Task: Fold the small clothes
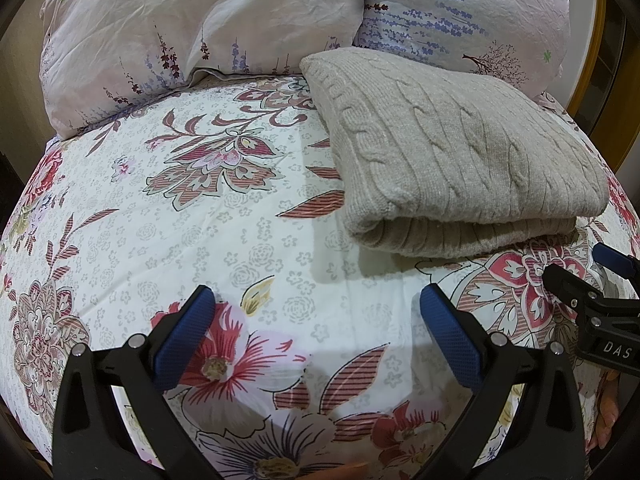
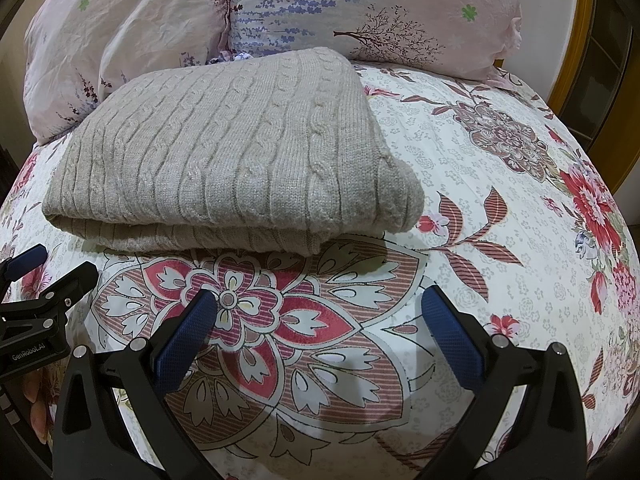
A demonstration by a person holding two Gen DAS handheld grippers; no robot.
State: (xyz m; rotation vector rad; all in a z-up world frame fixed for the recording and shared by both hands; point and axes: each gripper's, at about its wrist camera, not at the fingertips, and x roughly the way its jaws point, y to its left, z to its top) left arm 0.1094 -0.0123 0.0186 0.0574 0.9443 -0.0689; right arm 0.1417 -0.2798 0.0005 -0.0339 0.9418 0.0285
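Observation:
A beige cable-knit sweater (image 1: 452, 156) lies folded into a thick rectangle on the floral bedsheet (image 1: 224, 216); it also shows in the right wrist view (image 2: 224, 160). My left gripper (image 1: 316, 300) is open and empty above the sheet, short of the sweater's near left corner. My right gripper (image 2: 320, 300) is open and empty above the sheet, just in front of the sweater's folded edge. The right gripper shows at the right edge of the left wrist view (image 1: 580, 276), and the left gripper at the left edge of the right wrist view (image 2: 52, 268).
Two pale floral pillows (image 1: 192, 28) (image 2: 376, 8) lean behind the sweater at the head of the bed. A yellow wooden frame (image 2: 576, 52) stands at the far right. The bed edge falls away on the left (image 1: 24, 184).

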